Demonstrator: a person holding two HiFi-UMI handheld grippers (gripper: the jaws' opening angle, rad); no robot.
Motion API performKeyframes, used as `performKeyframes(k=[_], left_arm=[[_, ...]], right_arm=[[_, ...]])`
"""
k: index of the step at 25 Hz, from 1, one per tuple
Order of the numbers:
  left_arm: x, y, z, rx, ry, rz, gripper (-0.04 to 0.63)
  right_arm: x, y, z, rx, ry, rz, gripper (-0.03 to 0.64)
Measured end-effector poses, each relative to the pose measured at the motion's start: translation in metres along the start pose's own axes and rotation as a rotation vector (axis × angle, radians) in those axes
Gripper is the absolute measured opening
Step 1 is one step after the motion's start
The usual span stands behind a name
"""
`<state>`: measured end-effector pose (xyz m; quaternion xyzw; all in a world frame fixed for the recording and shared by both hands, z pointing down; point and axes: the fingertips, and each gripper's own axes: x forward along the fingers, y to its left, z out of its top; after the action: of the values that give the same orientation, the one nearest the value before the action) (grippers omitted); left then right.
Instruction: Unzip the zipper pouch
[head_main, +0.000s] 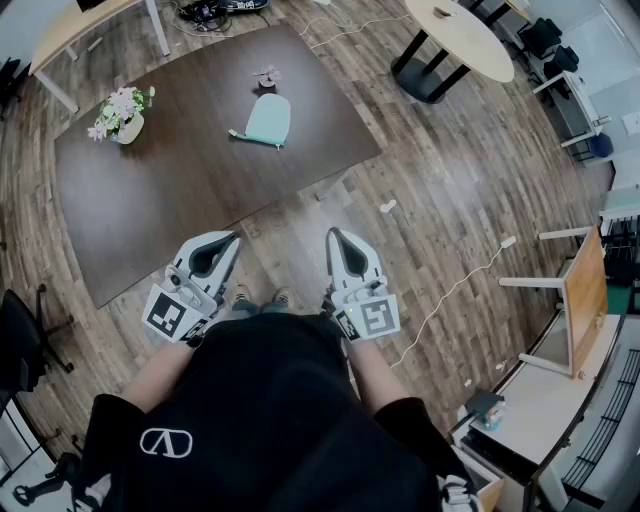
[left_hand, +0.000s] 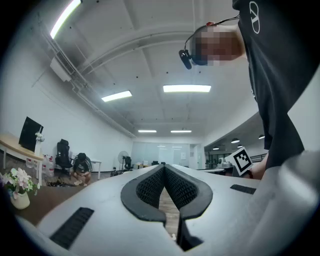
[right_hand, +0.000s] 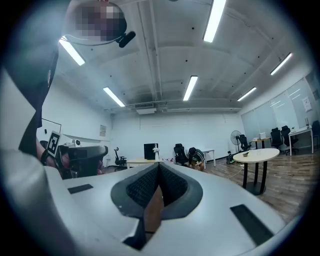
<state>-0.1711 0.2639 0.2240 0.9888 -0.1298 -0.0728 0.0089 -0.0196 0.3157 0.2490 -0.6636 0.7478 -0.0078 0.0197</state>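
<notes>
A mint-green zipper pouch (head_main: 268, 120) lies flat on the dark brown table (head_main: 150, 210), toward its far side. Both grippers are held close to the person's body, above the floor just off the table's near corner and well short of the pouch. My left gripper (head_main: 234, 238) points up-right and my right gripper (head_main: 332, 233) points up-left. In the left gripper view the jaws (left_hand: 164, 167) meet at the tips with nothing between them. The right gripper (right_hand: 159, 164) is also shut and empty. Neither gripper view shows the pouch.
A vase of pink and white flowers (head_main: 122, 113) stands at the table's left corner, and a small pink potted plant (head_main: 267, 76) behind the pouch. A round pale table (head_main: 462, 35) stands far right. A white cable (head_main: 450, 290) runs over the wooden floor; a desk (head_main: 585, 290) stands right.
</notes>
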Motion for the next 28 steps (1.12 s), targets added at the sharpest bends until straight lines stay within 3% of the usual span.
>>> performKeyframes(k=[7,12,28], left_arm=[[0.001,0.001,-0.002,-0.028,-0.001,-0.001,0.004],[0.001,0.005,-0.006,-0.013,0.003,-0.004,0.004],[-0.009,0.039,-0.005,-0.021,-0.019,-0.041,0.003]], right_arm=[[0.005,0.004,-0.006,0.007,0.011,0.019,-0.003],[0.008,0.005,-0.009,0.071,0.009,0.051,-0.003],[0.042,0.018,0.001,0.007,-0.008,0.004,-0.003]])
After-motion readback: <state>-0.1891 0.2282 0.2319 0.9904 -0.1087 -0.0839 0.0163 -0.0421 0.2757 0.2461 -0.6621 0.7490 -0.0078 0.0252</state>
